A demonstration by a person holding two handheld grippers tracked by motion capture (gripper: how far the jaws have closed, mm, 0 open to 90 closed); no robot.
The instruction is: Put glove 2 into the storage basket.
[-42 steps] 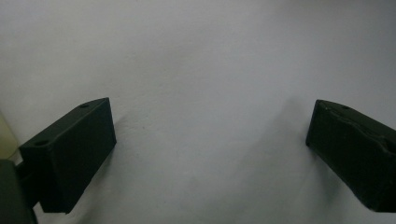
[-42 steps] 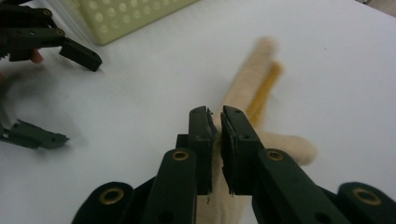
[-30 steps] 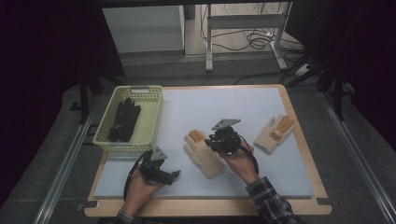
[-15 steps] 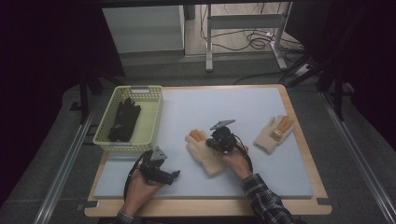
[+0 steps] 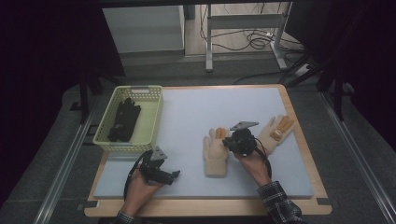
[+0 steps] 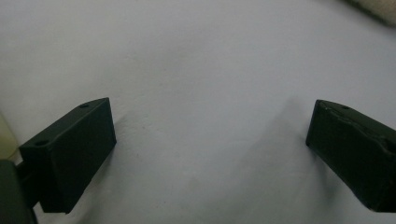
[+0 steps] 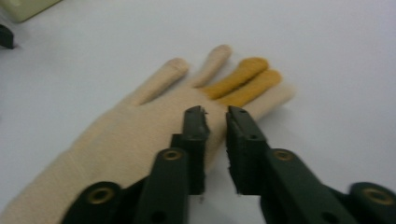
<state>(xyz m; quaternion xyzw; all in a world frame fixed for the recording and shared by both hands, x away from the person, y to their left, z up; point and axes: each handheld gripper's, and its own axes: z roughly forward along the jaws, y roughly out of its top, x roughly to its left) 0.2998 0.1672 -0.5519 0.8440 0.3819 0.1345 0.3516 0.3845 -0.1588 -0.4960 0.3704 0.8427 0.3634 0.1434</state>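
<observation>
Since a second earlier, the right claw (image 5: 229,141) had slid a little toward the viewer's left and sunk slightly, ending over the edge of the cream glove (image 5: 216,151) lying near the middle of the bench (image 5: 187,116). Its jaws had just been opening again after closing; in the right gripper view they stood a narrow gap apart above the glove's edge near the orange fingers (image 7: 243,79), and no fabric could be seen pinched between them.

That glove lay flat, palm area beneath the claw, fingers pointing away from the person and cuff toward them, so its long axis ran front to back. From the right claw (image 7: 215,114) the glove (image 7: 140,135) spread to the left and ahead. A second matching glove (image 5: 275,132) lay just beyond the right hand (image 5: 254,165), toward the bench's right edge.

At the front left of the bench, well apart from both gloves, rested the left claw (image 5: 173,175), its jaws wide apart over bare surface and holding nothing. A yellow basket (image 5: 154,116) with dark gloves (image 5: 123,119) sat at the far left. The right hand was plainly the nearer one.
</observation>
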